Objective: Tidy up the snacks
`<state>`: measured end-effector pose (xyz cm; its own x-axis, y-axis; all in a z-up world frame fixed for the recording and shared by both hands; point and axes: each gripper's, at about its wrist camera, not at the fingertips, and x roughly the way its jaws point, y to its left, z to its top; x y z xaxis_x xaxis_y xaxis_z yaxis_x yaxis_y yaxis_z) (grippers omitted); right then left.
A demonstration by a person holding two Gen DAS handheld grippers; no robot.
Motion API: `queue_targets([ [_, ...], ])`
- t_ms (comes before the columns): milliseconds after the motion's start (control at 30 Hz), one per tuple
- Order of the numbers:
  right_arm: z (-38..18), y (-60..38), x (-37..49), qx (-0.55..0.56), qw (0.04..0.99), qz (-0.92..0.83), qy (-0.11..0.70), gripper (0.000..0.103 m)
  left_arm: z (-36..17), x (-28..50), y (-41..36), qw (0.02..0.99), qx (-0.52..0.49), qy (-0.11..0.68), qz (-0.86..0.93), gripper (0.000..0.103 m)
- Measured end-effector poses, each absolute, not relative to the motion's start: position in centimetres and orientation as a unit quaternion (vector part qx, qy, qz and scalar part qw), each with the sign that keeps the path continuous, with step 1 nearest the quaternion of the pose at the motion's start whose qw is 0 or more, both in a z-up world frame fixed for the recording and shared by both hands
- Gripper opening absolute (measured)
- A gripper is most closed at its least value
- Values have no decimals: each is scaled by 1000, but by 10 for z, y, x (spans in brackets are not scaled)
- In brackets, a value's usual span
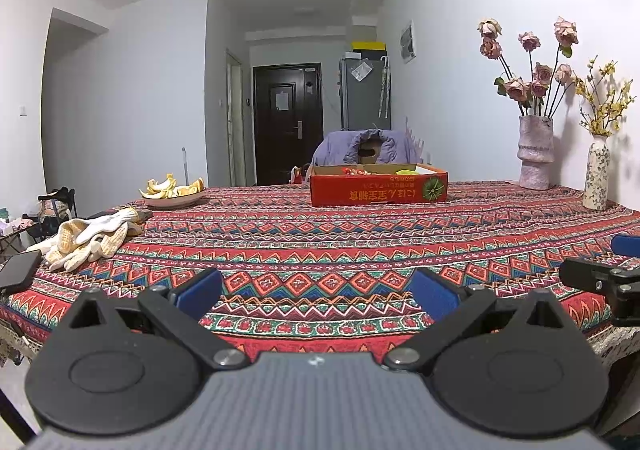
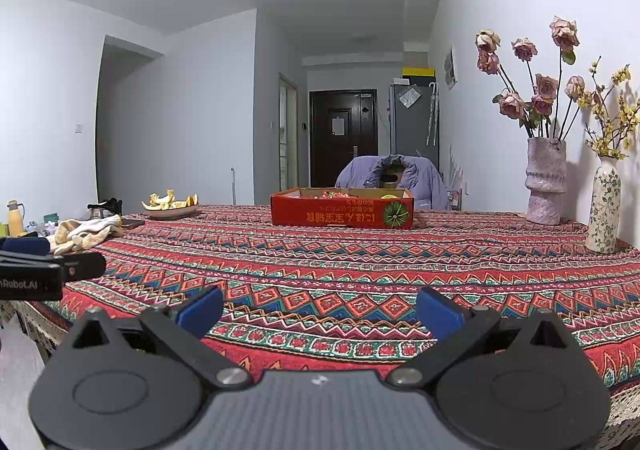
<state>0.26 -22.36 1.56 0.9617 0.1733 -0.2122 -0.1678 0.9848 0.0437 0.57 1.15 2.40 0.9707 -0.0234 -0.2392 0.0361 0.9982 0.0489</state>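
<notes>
1. The desk (image 1: 360, 242) fills the lower part of both views, covered by a red, blue and green patterned cloth.
2. The red cardboard box (image 1: 378, 189) sits toward the desk's far edge and serves as the landmark. Its near wall carries yellow printed characters that read upside down, and a round green emblem at the right end. Snacks (image 1: 354, 171) in bright wrappers show just over the box rim, inside it; their labels are too small to read.
3. A chair draped in a purple jacket (image 1: 360, 147) stands behind the box.
4. The left claw (image 1: 318, 292) hovers above the near edge of the desk, well in front of the box, blue pads spread wide apart with nothing between them.
5. The right claw (image 2: 320, 310) is likewise in front of the box, spread wide and holding nothing. The left claw's side, seen in the right wrist view, bears white lettering ending "Rebot.AI".
6. Two vases stand right of the box: a pale textured vase (image 1: 535, 151) with faded pink roses and a smaller floral vase (image 1: 596, 173) with yellow sprigs.
7. Left of the box lie a plate of fruit peel (image 1: 173, 193), pale gloves (image 1: 88, 240) and a dark phone (image 1: 18, 270).
</notes>
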Motion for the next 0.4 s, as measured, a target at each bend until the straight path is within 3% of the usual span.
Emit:
queue_targets([
  [400,15,-223,-1,9,991,84,101,103,23,7,12,992,21,122,-23,103],
])
